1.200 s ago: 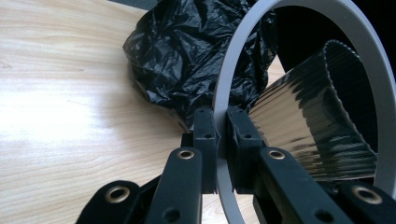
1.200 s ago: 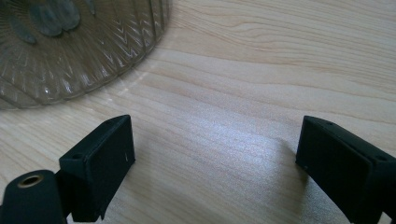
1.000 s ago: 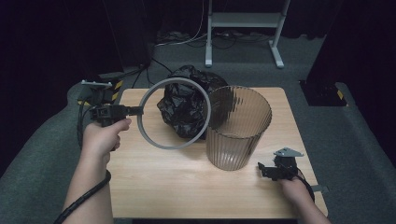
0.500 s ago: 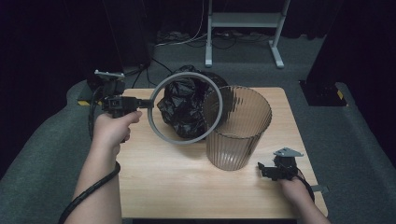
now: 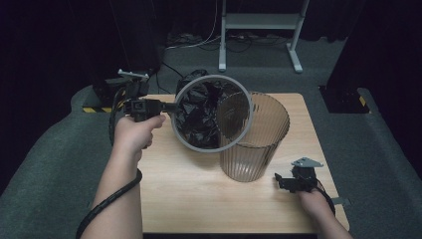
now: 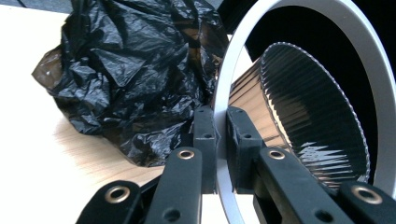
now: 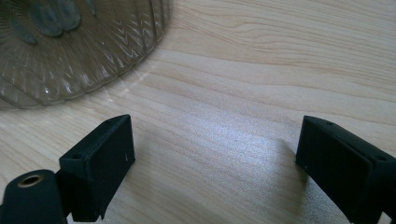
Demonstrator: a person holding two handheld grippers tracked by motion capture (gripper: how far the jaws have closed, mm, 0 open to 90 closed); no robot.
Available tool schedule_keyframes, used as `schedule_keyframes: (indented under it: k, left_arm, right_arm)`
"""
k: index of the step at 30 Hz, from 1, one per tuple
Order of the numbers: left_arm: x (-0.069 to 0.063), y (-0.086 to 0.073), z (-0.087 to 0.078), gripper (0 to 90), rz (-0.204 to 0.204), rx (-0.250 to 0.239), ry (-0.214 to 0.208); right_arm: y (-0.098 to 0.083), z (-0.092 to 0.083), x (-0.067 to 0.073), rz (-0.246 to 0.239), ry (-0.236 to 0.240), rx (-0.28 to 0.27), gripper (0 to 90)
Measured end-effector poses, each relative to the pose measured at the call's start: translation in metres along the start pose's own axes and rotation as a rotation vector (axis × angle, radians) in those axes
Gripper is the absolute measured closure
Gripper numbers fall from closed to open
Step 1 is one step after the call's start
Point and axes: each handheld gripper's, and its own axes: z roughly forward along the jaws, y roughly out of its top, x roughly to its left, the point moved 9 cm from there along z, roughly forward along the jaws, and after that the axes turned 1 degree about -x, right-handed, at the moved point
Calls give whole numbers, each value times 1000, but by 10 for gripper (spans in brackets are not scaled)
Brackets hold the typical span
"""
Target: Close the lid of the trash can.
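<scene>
My left tool (image 5: 166, 105) is clamping the rim of the grey ring (image 5: 212, 113), holding it upright in the air just beside the ribbed bin (image 5: 254, 137), its far edge overlapping the bin's mouth. The black bag (image 6: 130, 74) is lying crumpled on the wooden surface (image 5: 199, 199) behind the ring, touching the bin. My right tool (image 7: 215, 158) is resting near the bin's base, jaws standing wide apart around bare wood.

Glossy crinkled black plastic bag (image 6: 126, 79) – ribbed translucent bin (image 5: 254, 137), smooth matt grey ring (image 5: 211, 148), pale wood-grain table (image 5: 199, 199).
</scene>
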Motion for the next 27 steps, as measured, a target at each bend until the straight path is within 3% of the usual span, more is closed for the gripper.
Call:
schedule_keyframes:
  k: [11,27]
  left_arm:
    - [-18,6,12,835,27,16,-5]
    - [-55,25,40,835,80,36,-13]
  right_arm:
    - [0,0,0,1,2,0,108]
    - [0,0,1,1,3,0,111]
